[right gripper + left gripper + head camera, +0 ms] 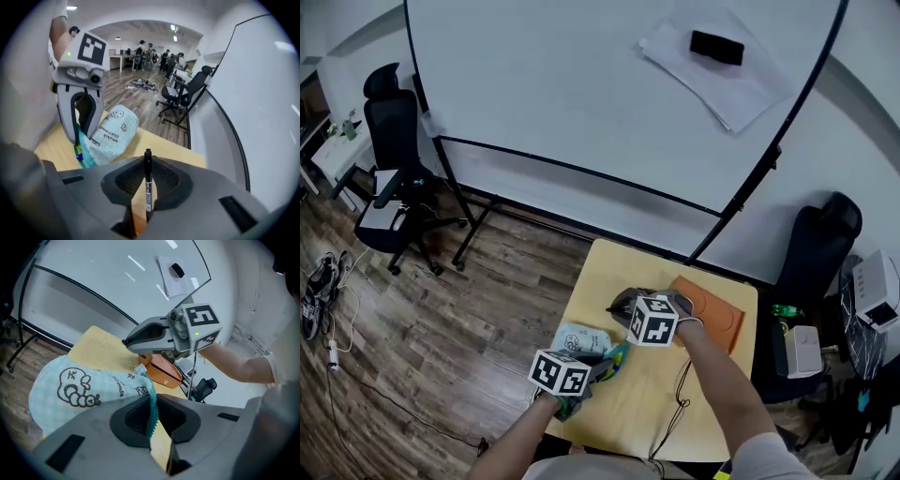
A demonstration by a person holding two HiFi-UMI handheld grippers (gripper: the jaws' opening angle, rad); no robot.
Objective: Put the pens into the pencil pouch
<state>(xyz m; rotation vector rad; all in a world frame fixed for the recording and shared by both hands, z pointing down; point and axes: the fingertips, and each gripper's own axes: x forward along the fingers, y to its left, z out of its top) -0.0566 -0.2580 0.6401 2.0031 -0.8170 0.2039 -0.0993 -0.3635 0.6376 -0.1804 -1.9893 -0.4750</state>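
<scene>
A pale blue checked pencil pouch [89, 387] with a cartoon print lies on the small yellow table [623, 412]. My left gripper [152, 420] is shut on the pouch's teal zipper edge and holds it up; the pouch [110, 133] and that gripper also show in the right gripper view. My right gripper [147, 187] is shut on a black pen [148, 183] that stands between its jaws, tip outward. In the head view the right gripper [623, 309] hovers just above and behind the pouch [579, 339], close to the left gripper [605, 367].
An orange box [712, 314] lies at the table's far right corner. A cable [675, 408] trails over the near part of the table. A whiteboard stand [581, 112] rises behind the table. Black office chairs [394, 169] stand on the wooden floor at left and right.
</scene>
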